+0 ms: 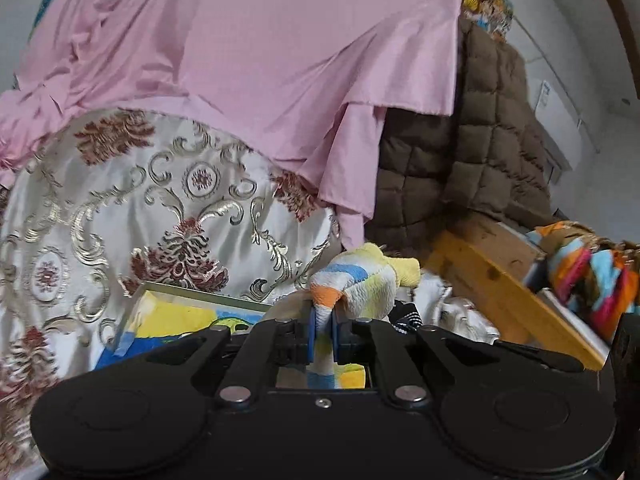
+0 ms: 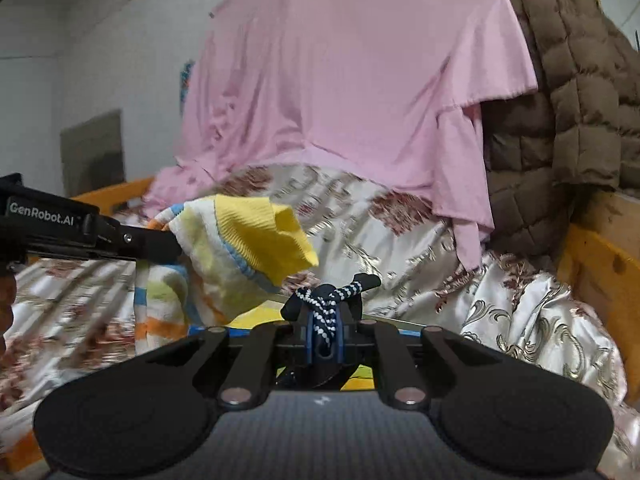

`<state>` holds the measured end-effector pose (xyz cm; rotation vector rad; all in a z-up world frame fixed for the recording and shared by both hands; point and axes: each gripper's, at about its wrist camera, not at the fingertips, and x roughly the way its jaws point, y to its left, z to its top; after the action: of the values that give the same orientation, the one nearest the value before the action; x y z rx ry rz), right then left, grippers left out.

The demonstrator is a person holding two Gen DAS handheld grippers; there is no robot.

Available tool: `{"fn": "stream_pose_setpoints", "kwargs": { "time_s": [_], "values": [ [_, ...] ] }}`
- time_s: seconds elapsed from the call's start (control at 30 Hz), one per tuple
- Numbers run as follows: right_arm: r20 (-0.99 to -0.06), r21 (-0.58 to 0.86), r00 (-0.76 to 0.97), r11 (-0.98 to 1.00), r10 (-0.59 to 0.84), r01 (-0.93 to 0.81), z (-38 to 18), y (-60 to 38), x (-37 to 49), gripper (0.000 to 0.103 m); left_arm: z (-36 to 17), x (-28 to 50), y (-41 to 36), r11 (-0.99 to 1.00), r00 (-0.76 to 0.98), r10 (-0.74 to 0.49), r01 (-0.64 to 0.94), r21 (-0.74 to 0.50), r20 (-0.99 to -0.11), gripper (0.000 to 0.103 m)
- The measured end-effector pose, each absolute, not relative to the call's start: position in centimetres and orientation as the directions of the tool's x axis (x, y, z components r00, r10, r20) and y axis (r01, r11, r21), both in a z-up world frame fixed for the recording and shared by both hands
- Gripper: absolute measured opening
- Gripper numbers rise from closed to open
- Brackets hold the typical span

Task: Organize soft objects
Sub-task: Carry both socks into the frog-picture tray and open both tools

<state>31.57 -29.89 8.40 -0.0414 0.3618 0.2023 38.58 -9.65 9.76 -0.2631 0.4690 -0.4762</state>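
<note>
My left gripper (image 1: 323,320) is shut on a striped sock (image 1: 360,284), white with yellow, blue and orange bands, held up above a box. The same sock (image 2: 236,256) and the left gripper (image 2: 160,246) show at the left of the right wrist view. My right gripper (image 2: 323,332) is shut on a navy sock with white dots (image 2: 326,300), whose ends stick out above the jaws. A corner of that dark sock (image 1: 408,318) shows in the left wrist view, just right of the striped sock.
A shallow box with a yellow and blue lining (image 1: 176,314) lies under both grippers on a cream floral bedspread (image 1: 120,216). A pink sheet (image 1: 248,60) and a brown quilted jacket (image 1: 488,128) hang behind. A wooden bed rail (image 1: 504,292) and a multicoloured fleece (image 1: 588,276) are at right.
</note>
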Motion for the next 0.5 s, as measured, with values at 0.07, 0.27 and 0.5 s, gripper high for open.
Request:
{"fn": "stream_pose_setpoints", "kwargs": {
  "time_s": [0.07, 0.27, 0.5],
  "values": [
    [-0.385, -0.014, 0.907, 0.982, 0.171, -0.191, 7.3, -30.1, 34.0, 0.012, 8.3, 40.7, -10.4, 0.852, 0.77, -0.502, 0.364, -0.376, -0.393, 0.008],
    [-0.496, -0.03, 0.859, 0.986, 0.126, -0.162, 3.4, -30.7, 38.9, 0.012, 4.1, 44.8, -13.8, 0.858, 0.709, -0.506, 0.355, -0.372, -0.49, 0.008],
    [-0.601, 0.026, 0.787, 0.987, 0.141, -0.157, 0.0, -32.3, 40.3, 0.014, 0.6, 46.9, -16.1, 0.868, 0.632, -0.496, 0.362, -0.339, -0.596, 0.008]
  ]
}}
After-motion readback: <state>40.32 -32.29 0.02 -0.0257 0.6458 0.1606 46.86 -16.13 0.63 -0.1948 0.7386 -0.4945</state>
